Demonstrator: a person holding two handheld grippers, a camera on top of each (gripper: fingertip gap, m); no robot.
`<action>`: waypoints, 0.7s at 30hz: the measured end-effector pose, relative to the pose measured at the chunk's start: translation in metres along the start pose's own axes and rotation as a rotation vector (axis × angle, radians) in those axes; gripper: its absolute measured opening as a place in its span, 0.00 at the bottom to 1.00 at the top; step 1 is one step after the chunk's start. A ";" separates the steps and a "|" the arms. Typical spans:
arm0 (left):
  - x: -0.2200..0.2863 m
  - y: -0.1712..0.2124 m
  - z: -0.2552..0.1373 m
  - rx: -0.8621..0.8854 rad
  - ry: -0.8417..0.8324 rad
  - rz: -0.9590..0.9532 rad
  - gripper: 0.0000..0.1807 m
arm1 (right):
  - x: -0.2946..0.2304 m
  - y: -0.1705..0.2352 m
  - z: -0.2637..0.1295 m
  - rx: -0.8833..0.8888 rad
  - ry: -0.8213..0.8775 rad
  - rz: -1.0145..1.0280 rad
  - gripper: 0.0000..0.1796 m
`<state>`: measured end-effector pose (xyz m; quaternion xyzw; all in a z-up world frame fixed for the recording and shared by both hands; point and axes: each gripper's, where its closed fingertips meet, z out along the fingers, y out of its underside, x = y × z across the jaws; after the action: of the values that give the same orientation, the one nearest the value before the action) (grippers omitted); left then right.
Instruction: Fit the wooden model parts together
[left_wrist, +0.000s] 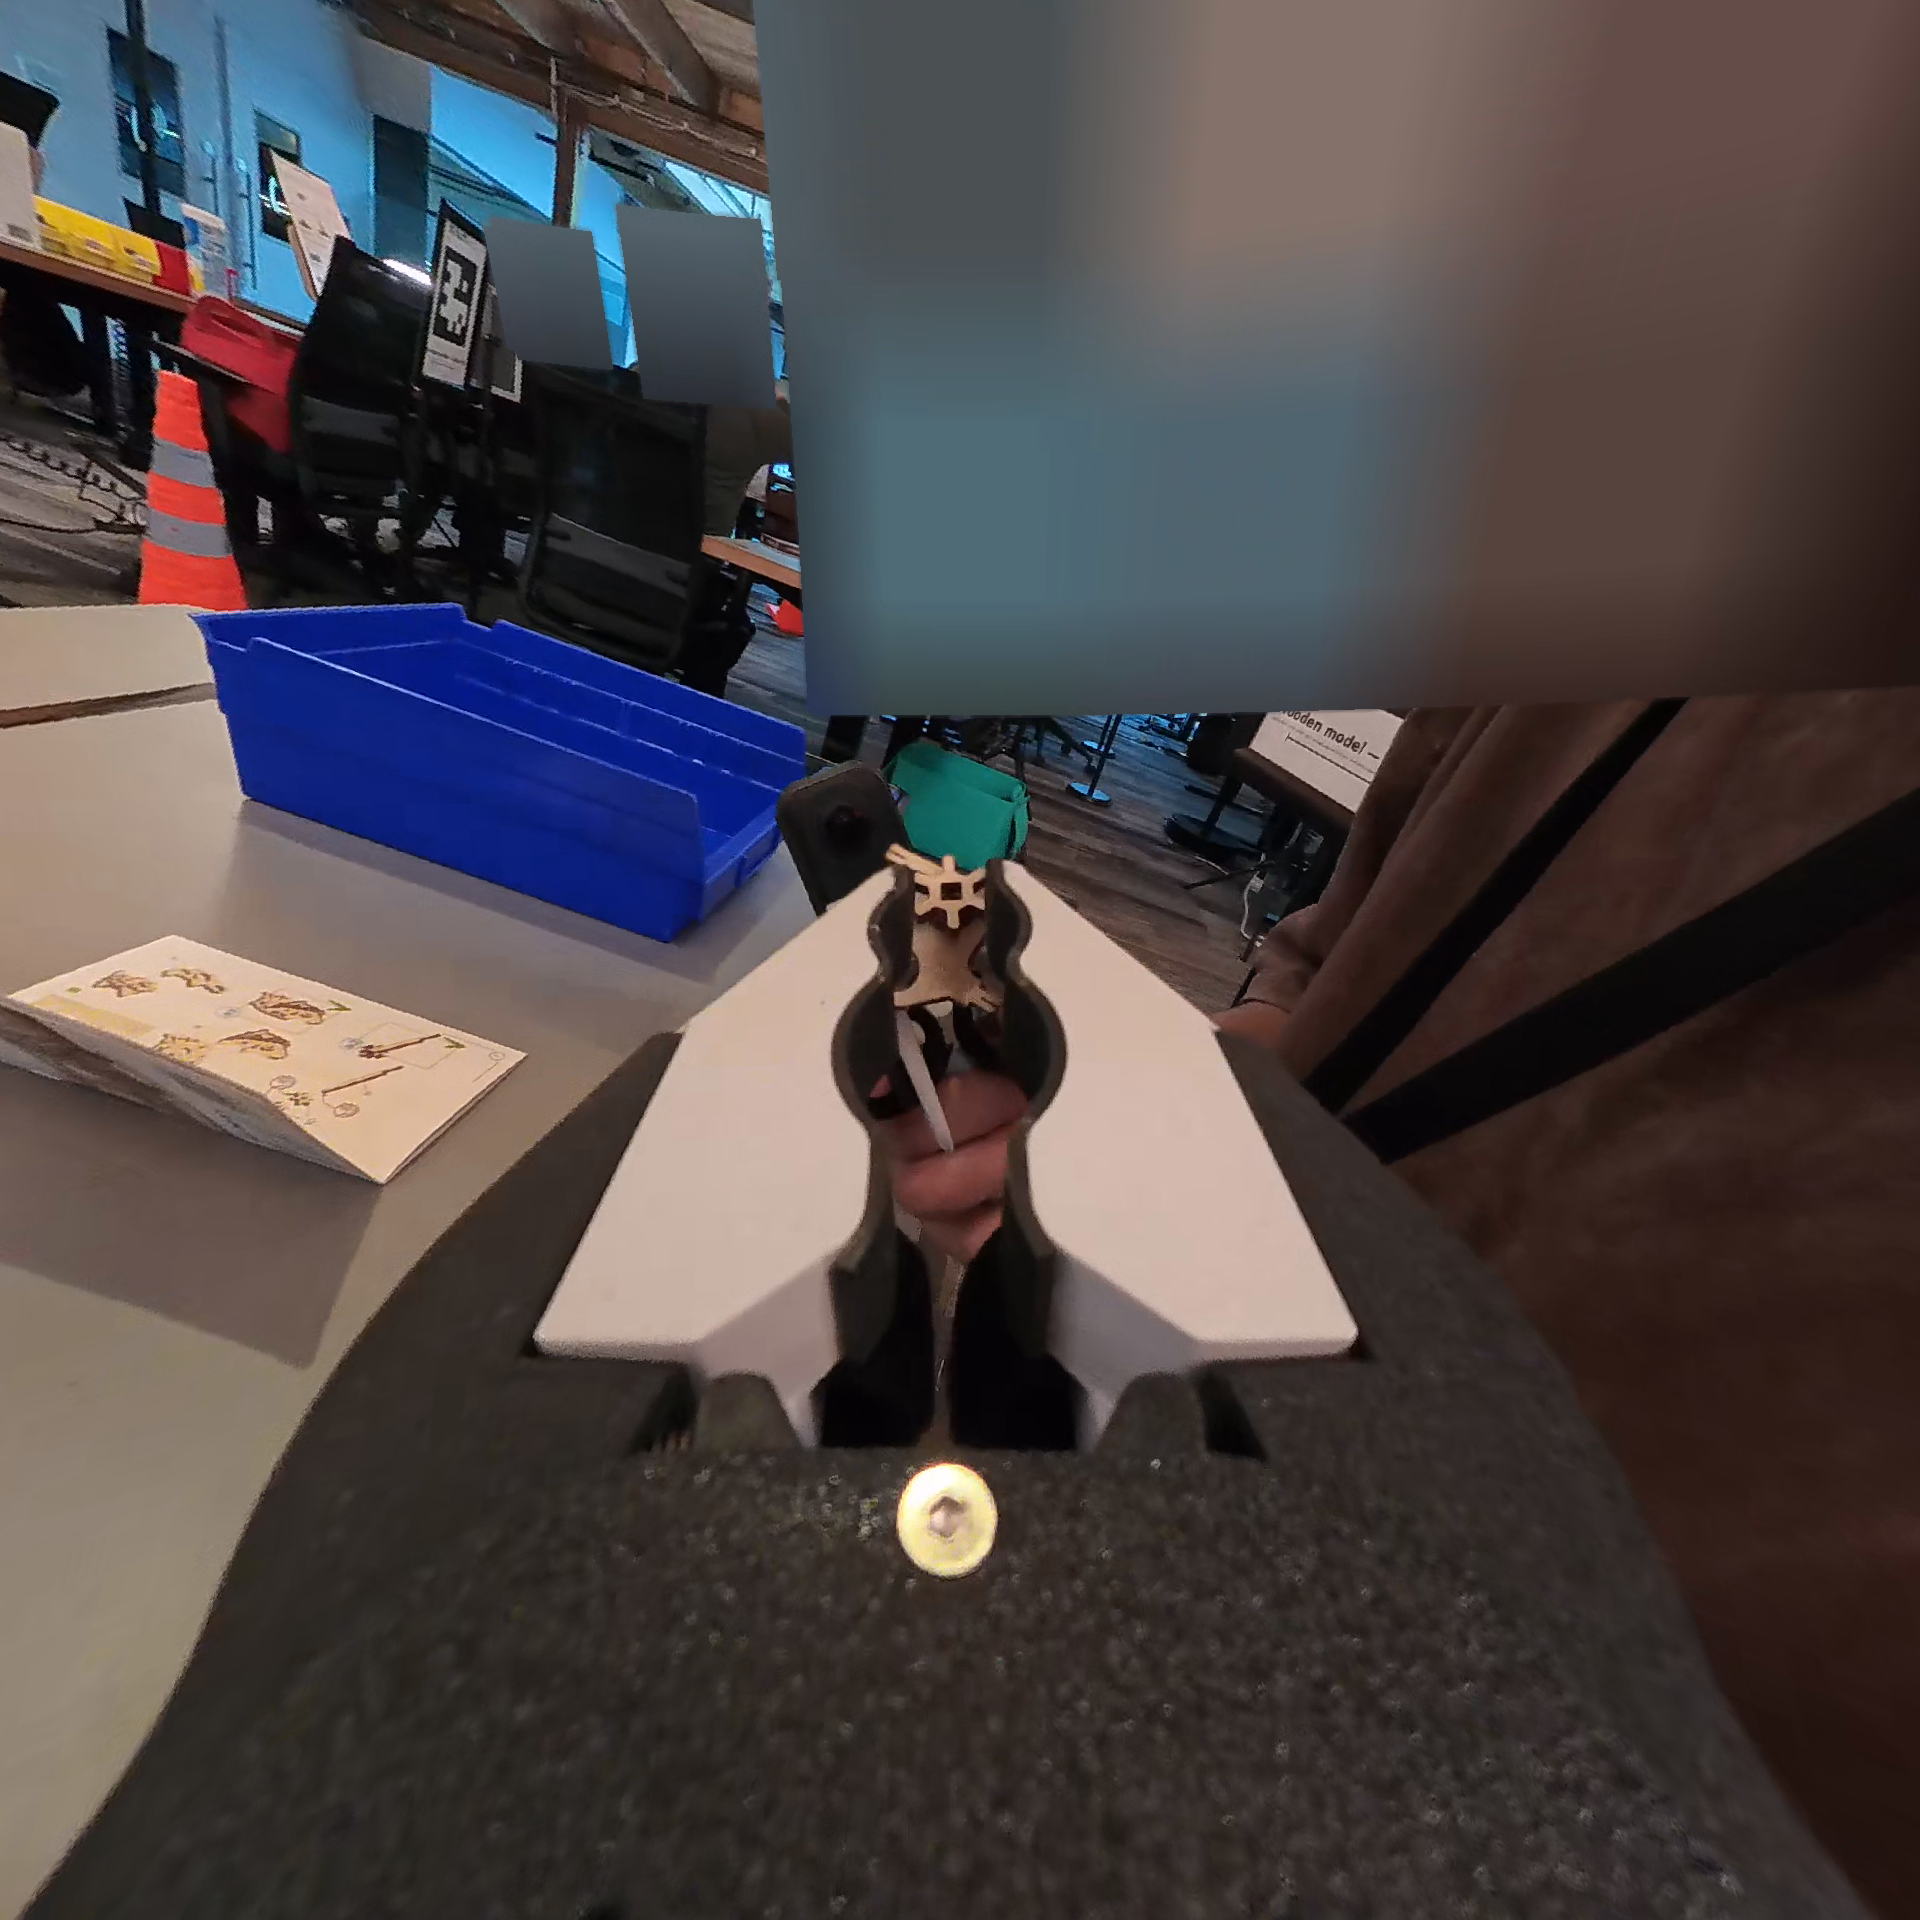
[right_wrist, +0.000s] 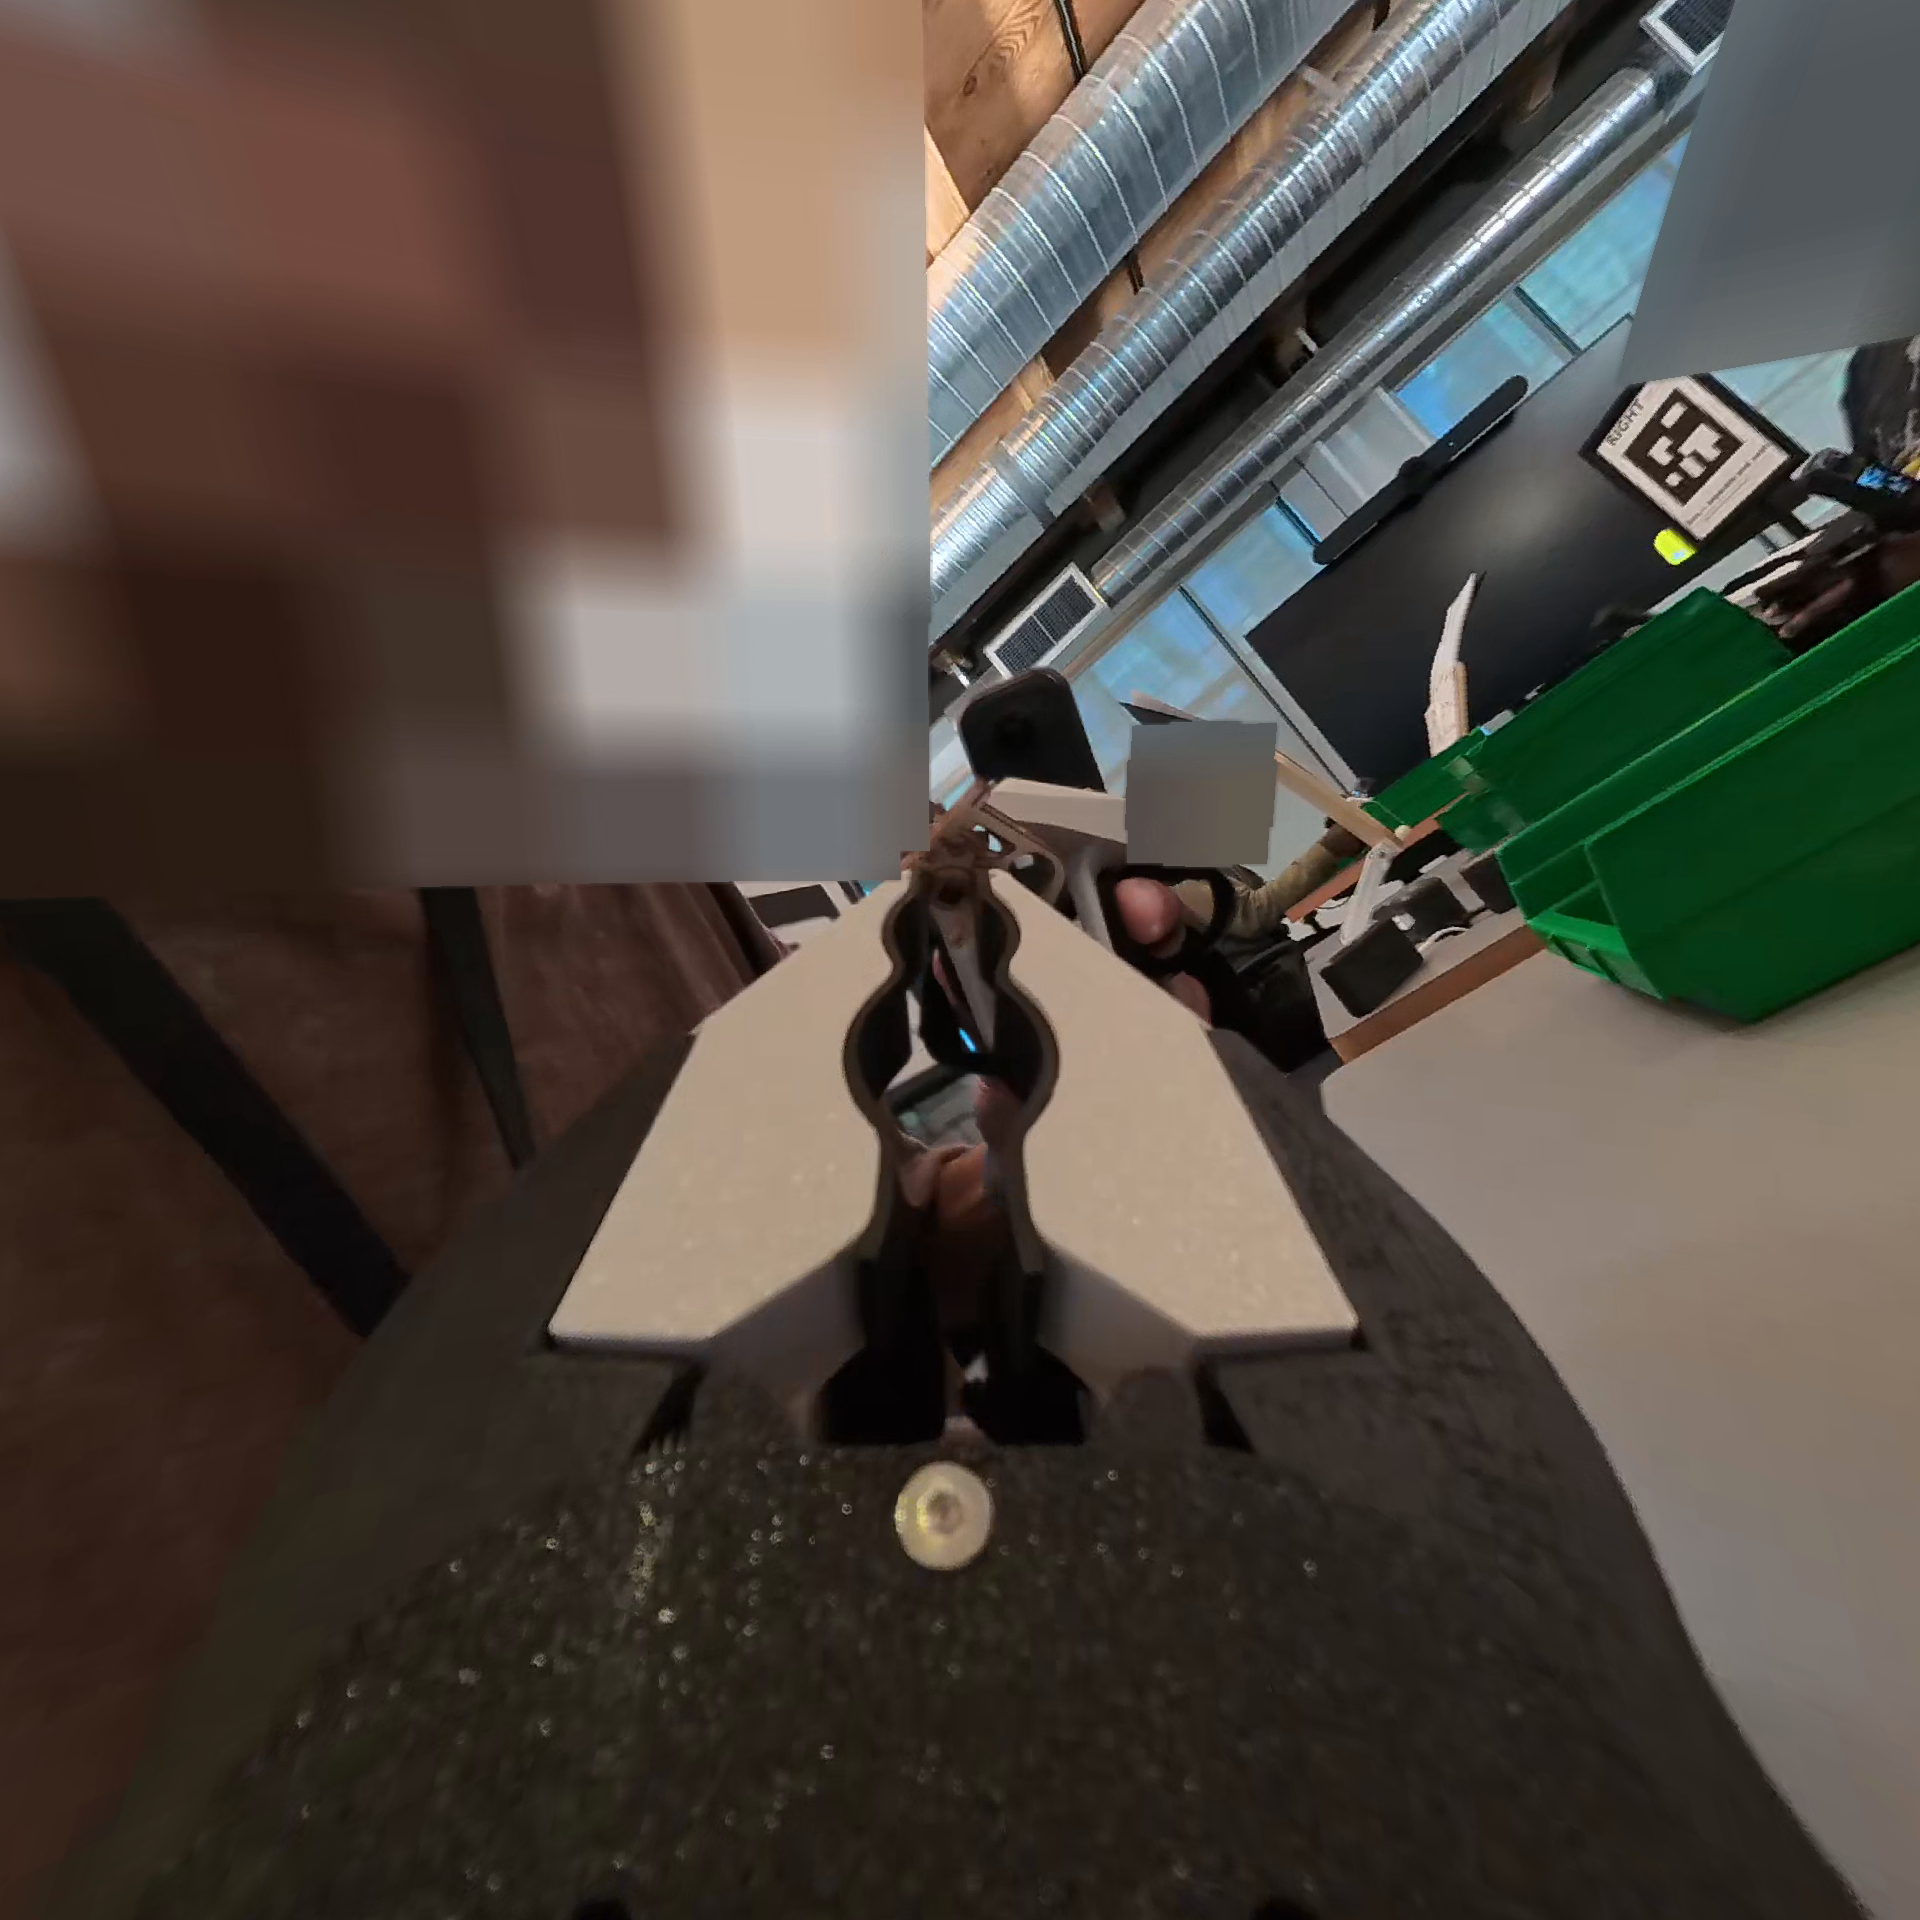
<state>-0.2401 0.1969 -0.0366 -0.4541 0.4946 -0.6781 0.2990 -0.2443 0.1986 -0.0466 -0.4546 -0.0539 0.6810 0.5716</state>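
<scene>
Left gripper (left_wrist: 948, 904): jaws drawn nearly together, pinching a pale wooden model part (left_wrist: 943, 940) between the fingertips; a spoked, gear-like end of the part pokes out past the tips toward 12 o'clock. Gripper held above the grey table (left_wrist: 156, 1299), clear of its surface. Behind the tips, toward 12 o'clock, the black camera and teal body of the other gripper (left_wrist: 935, 810) sit very close. On the table at 9 o'clock lies a folded instruction leaflet (left_wrist: 260, 1049); a blue bin (left_wrist: 499, 769) stands at 10 o'clock, well apart from the leaflet. An orange cone (left_wrist: 187, 499) stands on the floor farther off at 10 o'clock. Right gripper (right_wrist: 951, 883): jaws likewise close together, a thin wooden piece (right_wrist: 951, 852) at the tips; the view there is blurred, so the grip is probable, not certain. Just beyond, at 1 o'clock, the left gripper's white fingers (right_wrist: 1049, 821) almost meet these tips. Green bins (right_wrist: 1714, 831) sit on the table at 3 o'clock.
</scene>
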 end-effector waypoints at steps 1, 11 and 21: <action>-0.001 0.000 -0.001 -0.001 -0.002 -0.001 0.06 | 0.001 0.001 0.001 -0.006 0.005 -0.013 0.04; -0.001 0.003 -0.005 0.010 0.009 -0.016 0.06 | 0.002 0.006 0.002 -0.059 -0.002 0.001 0.04; 0.010 0.001 -0.004 0.010 0.064 0.011 0.06 | -0.009 0.008 0.003 -0.017 -0.198 0.392 0.04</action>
<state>-0.2475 0.1892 -0.0348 -0.4278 0.5031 -0.6931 0.2889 -0.2527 0.1903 -0.0443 -0.3921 -0.0263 0.8200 0.4162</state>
